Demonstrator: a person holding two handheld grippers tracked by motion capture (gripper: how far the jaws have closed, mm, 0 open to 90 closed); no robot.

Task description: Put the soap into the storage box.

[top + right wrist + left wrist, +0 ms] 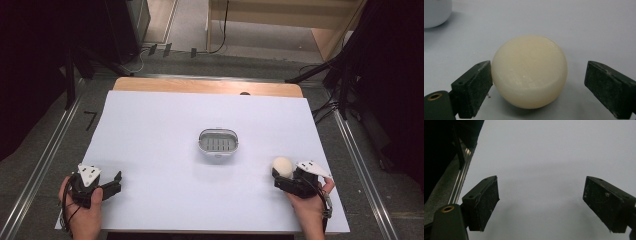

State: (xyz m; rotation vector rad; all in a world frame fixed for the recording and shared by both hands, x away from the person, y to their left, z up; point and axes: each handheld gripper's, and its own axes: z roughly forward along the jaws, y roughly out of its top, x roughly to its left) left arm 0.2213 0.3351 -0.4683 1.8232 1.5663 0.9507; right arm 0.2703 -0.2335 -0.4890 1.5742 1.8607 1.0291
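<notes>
Cream-coloured round soap bar [529, 72] sits lower right on the white table [165, 130], between my right gripper [537, 90] jaws: one pad touching, the other apart. My left gripper [541, 205] is spread wide over bare table, lower left.

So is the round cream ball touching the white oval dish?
Apart. In the high view the round cream ball sits by the right gripper, with bare white table between it and the white oval dish.
</notes>
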